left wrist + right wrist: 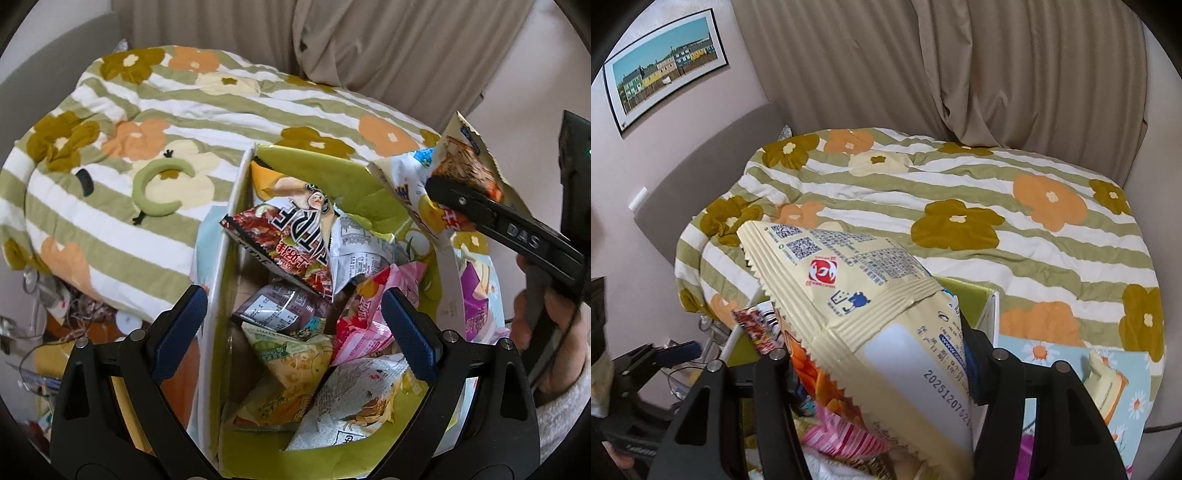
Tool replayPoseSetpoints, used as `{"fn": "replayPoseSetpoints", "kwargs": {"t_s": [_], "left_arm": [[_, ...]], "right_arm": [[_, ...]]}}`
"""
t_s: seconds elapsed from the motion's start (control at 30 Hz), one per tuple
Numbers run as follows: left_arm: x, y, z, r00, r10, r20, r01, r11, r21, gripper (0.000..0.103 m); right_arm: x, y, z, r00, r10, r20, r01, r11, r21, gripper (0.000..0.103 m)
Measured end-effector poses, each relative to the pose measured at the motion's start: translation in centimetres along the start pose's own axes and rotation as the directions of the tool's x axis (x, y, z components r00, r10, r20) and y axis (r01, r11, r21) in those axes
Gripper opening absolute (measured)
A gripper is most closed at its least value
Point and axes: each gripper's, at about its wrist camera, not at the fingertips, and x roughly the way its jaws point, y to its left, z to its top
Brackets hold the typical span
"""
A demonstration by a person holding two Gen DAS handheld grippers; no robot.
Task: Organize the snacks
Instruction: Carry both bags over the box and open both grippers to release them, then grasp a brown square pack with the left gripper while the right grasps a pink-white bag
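While the right claw [882, 373] pinches a pale-yellow snack packet [849, 306] by its lower body, the packet juts up and forward between the fingers, its crimped end lifted clear of everything beneath; I judge it is held high so that it can be carried over the box [225, 229] and lowered in without dragging on the packets already there; in the left wrist view the same packet [439, 184] hangs above the box's right side, clamped in the black fingers, with a hand [554, 321] behind them. The left claw [295, 325] stands wide open with nothing between its blue pads [181, 321], poised over the box's near end, probably ready to steady or shift the contents. The box is white-walled with a green lining, and it sits on the bed [122, 206] near the quilt's near right corner; inside lie loose packets in a jumble: a red-and-black one [280, 243] propped against the left wall, a silver-backed one [358, 254] beside it, a brown one [273, 310] lower down, a pink one [365, 321] toward the right, and yellow and white ones at the near end.
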Motion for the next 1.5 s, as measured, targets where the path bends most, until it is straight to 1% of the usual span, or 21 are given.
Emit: {"fn": "replayPoseSetpoints", "kwargs": {"t_s": [0.07, 0.1, 0.13, 0.2, 0.33, 0.57, 0.73, 0.9, 0.97, 1.07, 1.17, 1.27, 1.4, 1.5], "left_arm": [[0.1, 0.1, -0.3, 1.000, 0.003, -0.004, -0.003, 1.000, -0.007, 0.095], [0.2, 0.2, -0.4, 1.000, 0.005, -0.007, -0.005, 1.000, -0.011, 0.095], [0.2, 0.2, -0.6, 1.000, 0.006, -0.010, -0.006, 1.000, -0.013, 0.095], [0.3, 0.3, -0.9, 1.000, 0.007, -0.015, -0.007, 1.000, -0.022, 0.095], [0.1, 0.4, -1.5, 1.000, -0.004, -0.016, 0.003, 0.999, -0.033, 0.095], [-1.6, -0.2, -1.9, 1.000, -0.030, 0.008, 0.030, 0.999, -0.011, 0.095], [-3.8, -1.5, -2.2, 0.998, -0.055, 0.037, 0.054, 0.998, 0.028, 0.095], [-5.8, -3.5, -2.7, 0.992, -0.112, 0.063, 0.107, 0.990, 0.090, 0.095], [-6.4, -4.8, -3.2, 0.987, -0.145, 0.072, 0.135, 0.982, 0.131, 0.095], [-7.0, -6.8, -3.6, 0.979, -0.193, 0.072, 0.177, 0.967, 0.186, 0.095], [-7.4, -9.6, -4.5, 0.967, -0.243, 0.071, 0.219, 0.942, 0.254, 0.095], [-7.3, -12.2, -5.2, 0.962, -0.268, 0.055, 0.240, 0.923, 0.301, 0.095], [-6.6, -16.5, -6.4, 0.953, -0.302, 0.021, 0.275, 0.894, 0.354, 0.095], [-5.8, -19.8, -7.3, 0.952, -0.307, 0.004, 0.282, 0.880, 0.383, 0.095]], "right_arm": [[0.8, -0.4, 0.0, 1.000, 0.000, 0.004, 0.000, 1.000, 0.009, 0.068], [0.9, -0.6, -0.2, 1.000, 0.002, 0.009, -0.003, 1.000, 0.019, 0.085], [0.9, -0.6, -0.3, 1.000, 0.005, 0.016, -0.006, 1.000, 0.027, 0.098], [0.4, -0.8, -0.8, 0.999, 0.012, 0.034, -0.013, 0.999, 0.034, 0.102], [-0.7, -0.6, -2.0, 0.999, 0.020, 0.047, -0.021, 0.999, 0.023, 0.102], [-3.7, -0.5, -3.1, 0.998, -0.005, 0.064, 0.004, 1.000, 0.023, 0.102], [-7.0, -0.2, -3.8, 0.996, -0.010, 0.091, 0.006, 0.999, 0.041, 0.102], [-10.6, -0.4, -5.4, 0.991, -0.033, 0.128, 0.024, 0.997, 0.075, 0.102], [-12.3, -0.7, -6.5, 0.987, -0.066, 0.145, 0.053, 0.994, 0.096, 0.102], [-14.8, -1.7, -8.2, 0.975, -0.151, 0.162, 0.129, 0.982, 0.140, 0.102], [-17.1, -3.3, -10.2, 0.957, -0.241, 0.159, 0.207, 0.957, 0.204, 0.102], [-19.0, -5.4, -12.0, 0.941, -0.306, 0.143, 0.259, 0.926, 0.274, 0.102], [-21.1, -8.5, -14.5, 0.925, -0.362, 0.118, 0.305, 0.890, 0.339, 0.102], [-22.6, -10.9, -16.4, 0.916, -0.389, 0.102, 0.327, 0.868, 0.373, 0.102]]}}
